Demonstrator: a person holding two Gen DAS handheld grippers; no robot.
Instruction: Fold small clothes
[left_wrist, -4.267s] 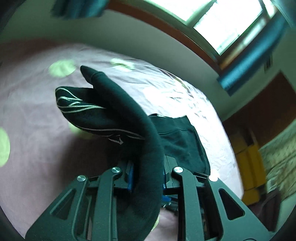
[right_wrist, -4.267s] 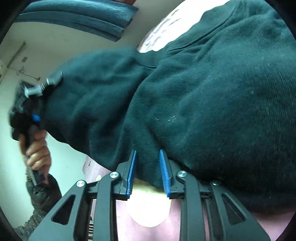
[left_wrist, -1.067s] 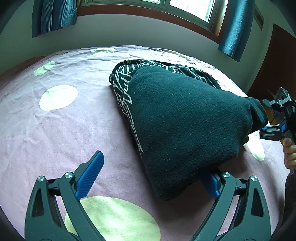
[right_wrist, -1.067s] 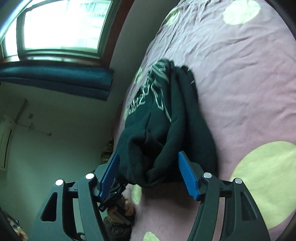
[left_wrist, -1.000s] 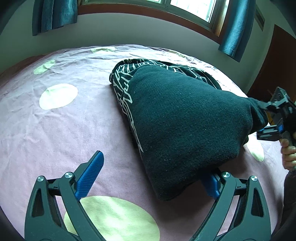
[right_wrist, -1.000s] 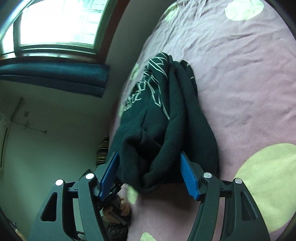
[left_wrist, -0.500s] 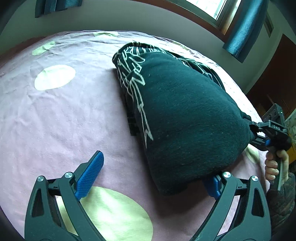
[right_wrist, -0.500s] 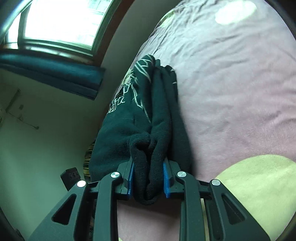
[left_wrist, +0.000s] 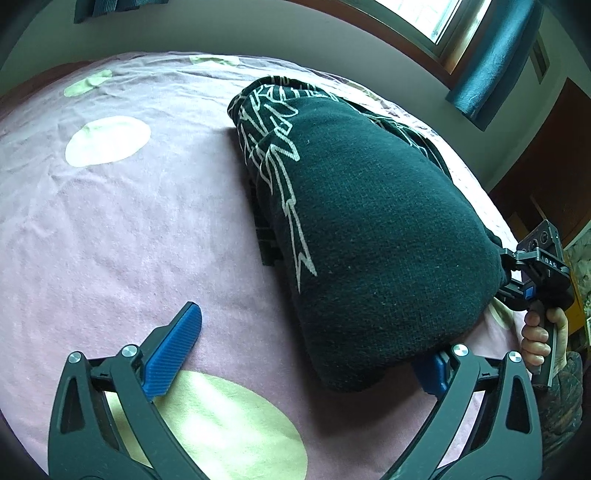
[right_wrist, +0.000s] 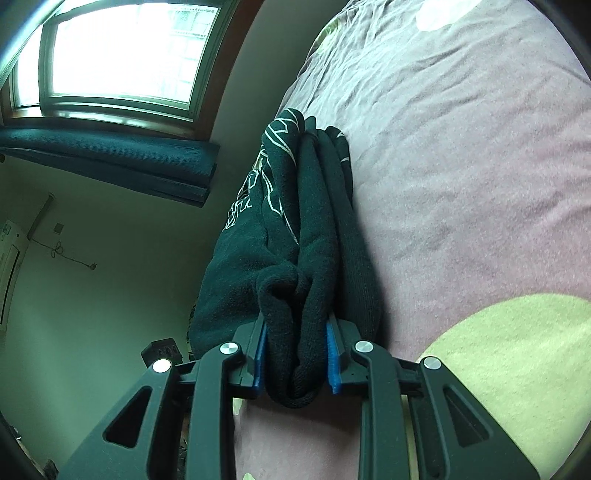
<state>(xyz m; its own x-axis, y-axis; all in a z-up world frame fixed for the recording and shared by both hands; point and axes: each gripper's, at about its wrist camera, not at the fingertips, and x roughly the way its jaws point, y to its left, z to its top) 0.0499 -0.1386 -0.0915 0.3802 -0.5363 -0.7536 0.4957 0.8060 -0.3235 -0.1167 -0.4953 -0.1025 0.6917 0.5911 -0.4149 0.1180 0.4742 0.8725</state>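
Observation:
A dark green sweater (left_wrist: 369, 229) with white line print lies folded in a thick bundle on the pink sheet (left_wrist: 110, 221). My left gripper (left_wrist: 306, 343) is wide and its jaws are opening. The sweater's near corner lies between them, against the half-hidden right pad (left_wrist: 432, 369), unpinched. At the bundle's far right end, a hand (left_wrist: 543, 332) holds my right gripper (left_wrist: 532, 273). In the right wrist view, the right gripper (right_wrist: 295, 362) is shut on the sweater's (right_wrist: 314, 221) bunched layered edge.
The bed sheet (right_wrist: 461, 184) has pale green dots (left_wrist: 107, 140). A window (right_wrist: 122, 55) with teal curtains (left_wrist: 491, 55) sits behind the bed, and a brown door (left_wrist: 546, 155) stands at the right. Bare sheet stretches left of the sweater.
The sweater, held up by both grippers seconds ago, lies on the bed. In the last second the right jaws closed on its bunched end. The left gripper stayed wide and rolled slightly.

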